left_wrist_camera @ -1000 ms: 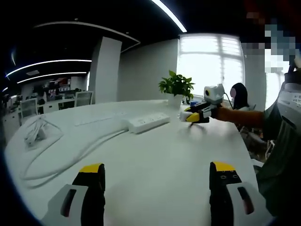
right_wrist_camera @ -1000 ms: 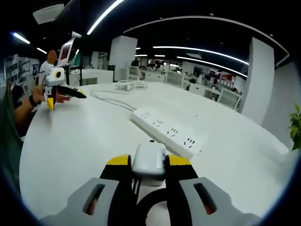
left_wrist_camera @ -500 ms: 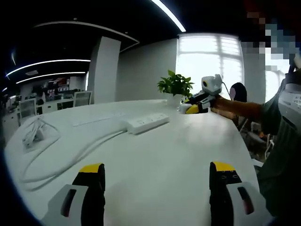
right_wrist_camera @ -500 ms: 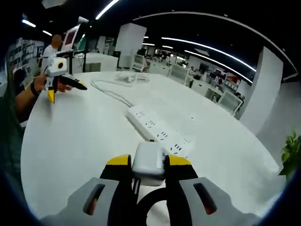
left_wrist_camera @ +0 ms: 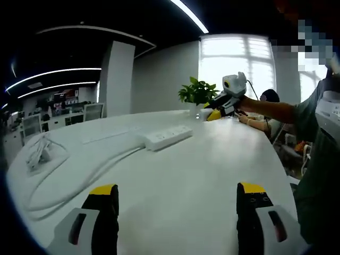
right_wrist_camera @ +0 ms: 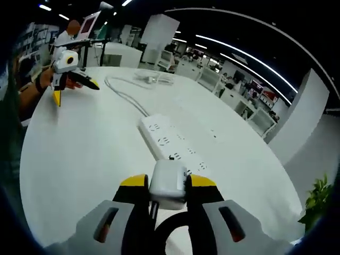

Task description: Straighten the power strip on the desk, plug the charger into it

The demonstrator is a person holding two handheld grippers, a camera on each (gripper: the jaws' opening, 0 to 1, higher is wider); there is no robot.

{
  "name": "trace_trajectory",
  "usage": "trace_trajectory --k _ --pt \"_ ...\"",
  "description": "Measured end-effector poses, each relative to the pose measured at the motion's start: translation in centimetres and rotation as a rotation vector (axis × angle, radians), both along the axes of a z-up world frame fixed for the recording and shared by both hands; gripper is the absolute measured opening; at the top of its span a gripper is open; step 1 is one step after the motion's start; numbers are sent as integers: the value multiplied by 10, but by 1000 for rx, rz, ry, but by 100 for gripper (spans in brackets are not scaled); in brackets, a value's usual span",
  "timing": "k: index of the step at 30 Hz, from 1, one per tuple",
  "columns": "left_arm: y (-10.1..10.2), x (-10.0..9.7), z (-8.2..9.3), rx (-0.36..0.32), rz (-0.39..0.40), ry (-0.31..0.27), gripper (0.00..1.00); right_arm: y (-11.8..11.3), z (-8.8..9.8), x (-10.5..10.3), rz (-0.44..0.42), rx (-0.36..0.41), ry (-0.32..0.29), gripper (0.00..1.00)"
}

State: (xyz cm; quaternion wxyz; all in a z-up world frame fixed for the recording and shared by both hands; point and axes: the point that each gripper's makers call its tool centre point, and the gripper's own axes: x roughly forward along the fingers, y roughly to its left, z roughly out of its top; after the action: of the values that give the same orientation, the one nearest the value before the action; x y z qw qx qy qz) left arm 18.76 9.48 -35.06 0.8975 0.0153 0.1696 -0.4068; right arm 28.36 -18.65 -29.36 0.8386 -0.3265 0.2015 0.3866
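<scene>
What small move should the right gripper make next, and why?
Probably lower the charger toward a socket of the power strip. The right gripper is shut on it above the strip's near end, not yet inserted. The left gripper is open over the desk.

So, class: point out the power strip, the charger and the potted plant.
power strip [right_wrist_camera: 169,143], right gripper view, its socket face.
charger [right_wrist_camera: 168,179], right gripper view, its white body.
potted plant [left_wrist_camera: 197,91], left gripper view, its leaves.

Desk: smooth white top, faint sheen. Power strip: white plastic, matt. Charger: glossy white plastic. Cord: smooth white sheath. Gripper tips: yellow and black plastic.
</scene>
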Motion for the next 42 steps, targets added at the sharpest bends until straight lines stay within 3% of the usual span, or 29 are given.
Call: trace_trajectory --k 7,13,33,42 --pt "-1 1 -2 2 -2 2 94 -4 -1 12 10 -68 15 23" --pt "-2 2 -2 -6 -4 0 94 -12 -4 23 31 -174 32 23" --pt "-6 7 -2 -12 3 -1 94 -14 -6 30 116 -398 55 23" --pt "-4 6 -3 -17 20 -4 94 -18 -15 37 171 -558 80 23"
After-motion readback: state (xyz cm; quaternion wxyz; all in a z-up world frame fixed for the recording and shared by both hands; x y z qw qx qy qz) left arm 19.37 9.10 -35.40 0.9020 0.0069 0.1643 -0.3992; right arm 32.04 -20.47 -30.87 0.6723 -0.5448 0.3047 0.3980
